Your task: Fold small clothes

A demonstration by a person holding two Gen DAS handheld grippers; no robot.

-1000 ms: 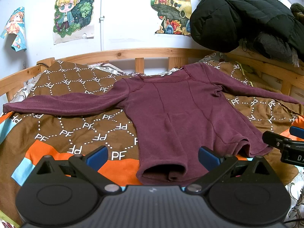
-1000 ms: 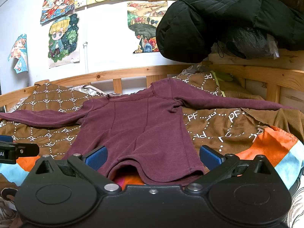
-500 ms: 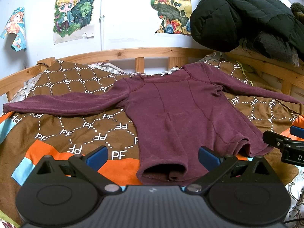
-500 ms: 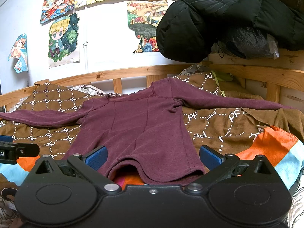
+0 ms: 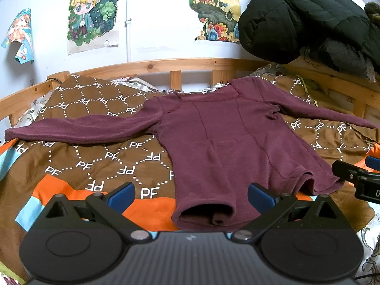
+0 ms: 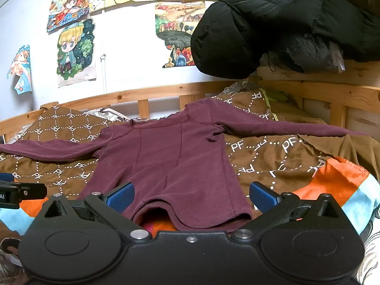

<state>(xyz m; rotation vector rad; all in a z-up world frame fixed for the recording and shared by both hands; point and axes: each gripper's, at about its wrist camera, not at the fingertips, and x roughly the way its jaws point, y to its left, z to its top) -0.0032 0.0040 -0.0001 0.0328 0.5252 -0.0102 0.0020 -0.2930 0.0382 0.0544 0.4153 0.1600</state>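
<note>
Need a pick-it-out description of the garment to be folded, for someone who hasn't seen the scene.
On the wooden-railed bed, a brown blanket printed with white PF hexagons covers the mattress. The maroon long-sleeved top lies flat on it, sleeves spread wide. It is the only plain, single-coloured garment on the blanket; the black puffer jacket sits above, off it.

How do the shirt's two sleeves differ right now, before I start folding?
The left sleeve runs straight out across the patterned blanket, smooth at the shoulder. The right sleeve bunches into wrinkles at the armpit and slopes outward toward the blanket's rumpled brown edge. Both are fully spread, lying flat, and neither is held: both grippers' jaws are open.
</note>
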